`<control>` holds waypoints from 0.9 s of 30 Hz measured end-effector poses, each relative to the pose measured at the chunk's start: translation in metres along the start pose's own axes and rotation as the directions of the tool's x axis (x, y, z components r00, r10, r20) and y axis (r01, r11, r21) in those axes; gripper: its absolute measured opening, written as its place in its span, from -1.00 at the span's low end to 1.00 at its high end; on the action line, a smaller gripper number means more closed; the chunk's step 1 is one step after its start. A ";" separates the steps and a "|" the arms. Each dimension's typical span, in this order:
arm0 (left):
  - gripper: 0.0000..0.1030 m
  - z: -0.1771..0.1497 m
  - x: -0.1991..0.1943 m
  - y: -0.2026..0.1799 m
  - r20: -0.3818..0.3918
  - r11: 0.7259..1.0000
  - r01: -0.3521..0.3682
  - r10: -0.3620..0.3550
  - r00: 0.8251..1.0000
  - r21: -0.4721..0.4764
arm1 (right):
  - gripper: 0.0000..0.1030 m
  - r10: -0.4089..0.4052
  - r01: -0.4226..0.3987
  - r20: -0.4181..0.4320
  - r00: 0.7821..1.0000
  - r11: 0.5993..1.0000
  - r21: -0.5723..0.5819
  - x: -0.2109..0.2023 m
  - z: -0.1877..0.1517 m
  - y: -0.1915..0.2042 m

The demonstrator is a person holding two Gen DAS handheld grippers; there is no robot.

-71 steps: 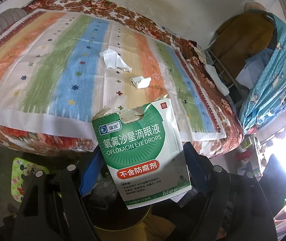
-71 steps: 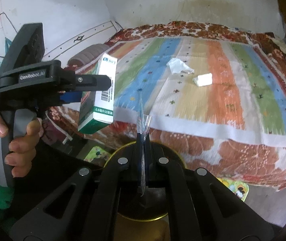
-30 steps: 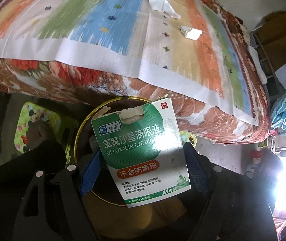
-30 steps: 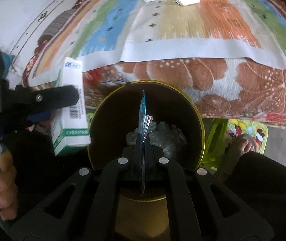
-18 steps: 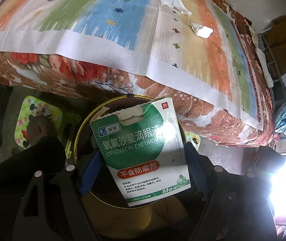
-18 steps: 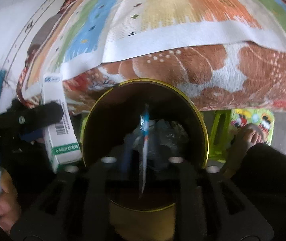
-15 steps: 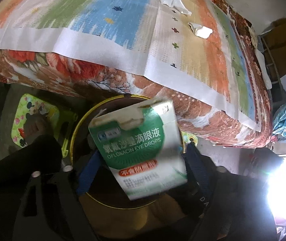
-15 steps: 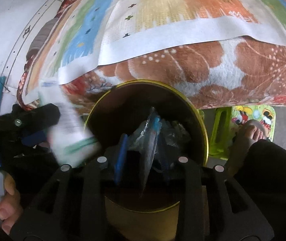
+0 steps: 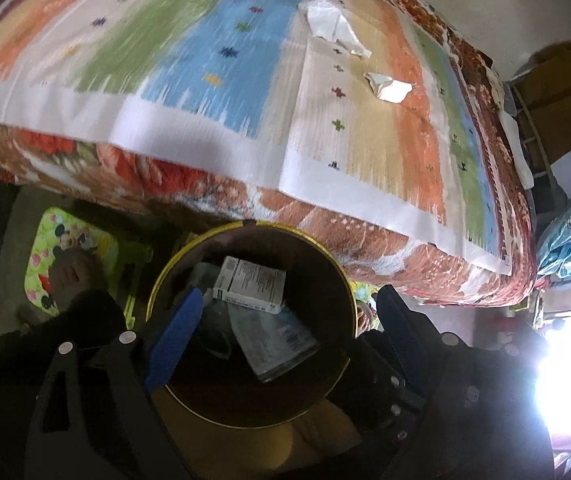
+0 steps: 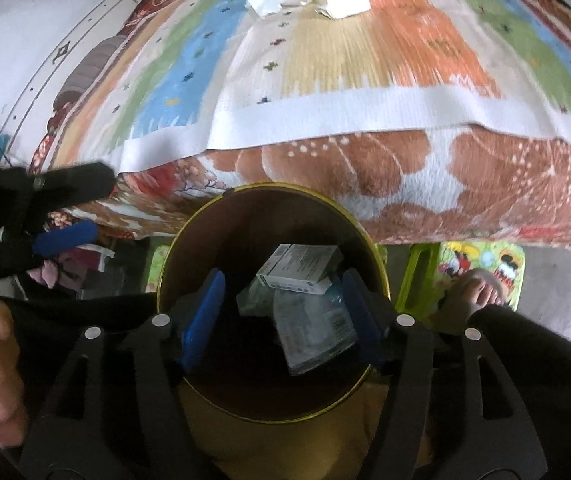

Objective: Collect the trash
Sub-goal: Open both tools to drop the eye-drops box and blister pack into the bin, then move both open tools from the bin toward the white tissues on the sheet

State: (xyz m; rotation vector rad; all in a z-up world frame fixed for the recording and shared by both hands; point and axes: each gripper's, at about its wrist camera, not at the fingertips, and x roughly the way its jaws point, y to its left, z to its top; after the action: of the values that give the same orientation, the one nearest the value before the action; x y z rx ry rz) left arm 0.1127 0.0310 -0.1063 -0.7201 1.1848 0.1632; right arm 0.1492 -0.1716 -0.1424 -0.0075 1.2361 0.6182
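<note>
Both grippers, left (image 9: 281, 332) and right (image 10: 281, 316), stood apart and empty at frame bottom, the right's jaws just having opened; the box (image 9: 250, 285) and packet (image 9: 275, 338) lay in the bin (image 9: 297, 236).

The left gripper (image 9: 281, 320) hangs over the bin (image 9: 337, 280) with its jaws wide apart and nothing between them, its blue pads (image 9: 173, 332) flanking the bin's mouth. Below the tongs, a box (image 9: 251, 284) lies flat inside the bin, and a packet (image 9: 273, 340) lies beside it, nearer the tongs. Beyond the tongs, a striped cloth (image 9: 213, 68) covers the bed (image 9: 365, 236), and on it, well apart from the gripper, lie a tissue (image 9: 333, 26) and a wrapper (image 9: 389, 86).
</note>
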 end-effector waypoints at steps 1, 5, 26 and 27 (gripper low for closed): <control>0.69 0.004 -0.001 -0.001 0.001 1.000 -0.001 0.001 1.000 0.003 | 0.16 -0.005 0.006 0.003 1.000 1.000 -0.011 -0.001 0.001 0.002; 0.69 0.022 0.000 0.000 0.000 1.000 0.003 -0.003 1.000 -0.015 | 0.25 -0.026 0.027 0.022 0.999 0.998 -0.061 -0.009 0.009 0.008; 0.89 0.113 0.007 -0.034 0.159 0.994 -0.081 0.069 0.985 0.072 | 0.83 -0.082 0.119 0.193 0.978 0.974 -0.193 -0.045 0.099 0.012; 0.89 0.120 0.009 -0.034 0.162 0.995 -0.075 0.063 0.985 0.069 | 0.83 -0.076 0.115 0.203 0.976 0.976 -0.187 -0.045 0.104 0.011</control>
State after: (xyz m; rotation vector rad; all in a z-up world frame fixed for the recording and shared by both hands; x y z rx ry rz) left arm 0.2268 0.0736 -0.0770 -0.5892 1.0576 0.2286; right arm 0.2269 -0.1480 -0.0628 -0.1683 0.9758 0.6397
